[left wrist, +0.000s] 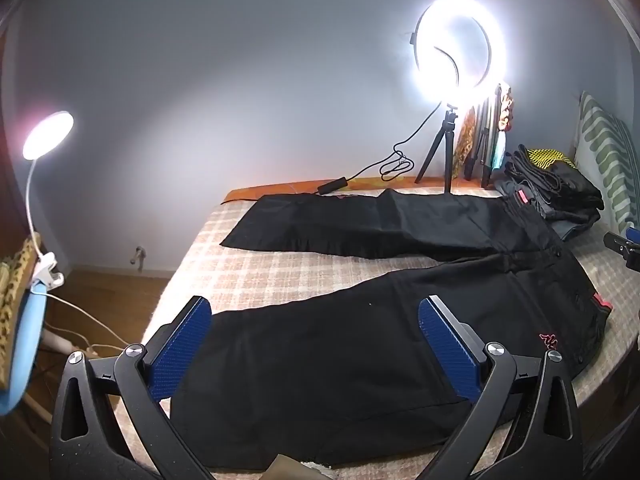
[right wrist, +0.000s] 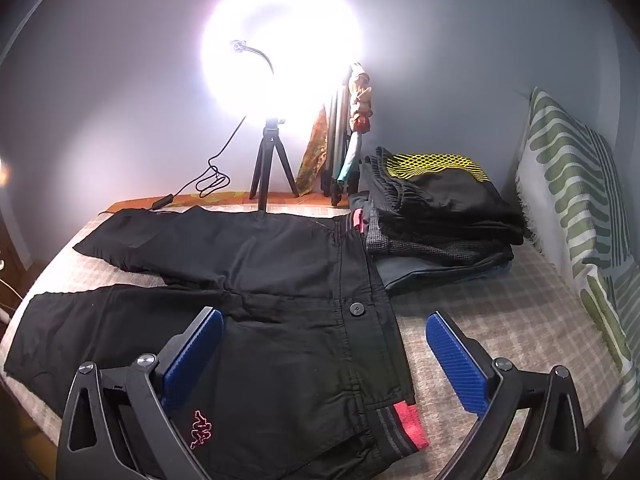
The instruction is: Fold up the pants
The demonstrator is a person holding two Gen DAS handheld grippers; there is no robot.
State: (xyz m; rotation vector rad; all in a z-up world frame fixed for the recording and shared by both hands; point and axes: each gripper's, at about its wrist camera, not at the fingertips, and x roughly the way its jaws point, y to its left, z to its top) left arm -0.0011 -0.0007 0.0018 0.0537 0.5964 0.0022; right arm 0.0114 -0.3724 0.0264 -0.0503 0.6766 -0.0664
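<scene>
Bed (left wrist: 248, 276): pants (left wrist: 360, 344) spread; clothes stack (right wrist: 440, 216), tripod (right wrist: 268, 168) behind.

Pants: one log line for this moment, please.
pants: flat, legs apart | left gripper: open over leg | right gripper: open over waistband | fold: not begun

Ring light (right wrist: 280, 52) glare blots wall behind; near pants (left wrist: 320, 380) hem cut off at left-wrist frame bottom.

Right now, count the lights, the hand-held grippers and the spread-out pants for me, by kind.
Lights: 2, ring light and clip lamp
Hand-held grippers: 2, left hand-held gripper and right hand-held gripper
Spread-out pants: 1, black pants
Total: 5
</scene>
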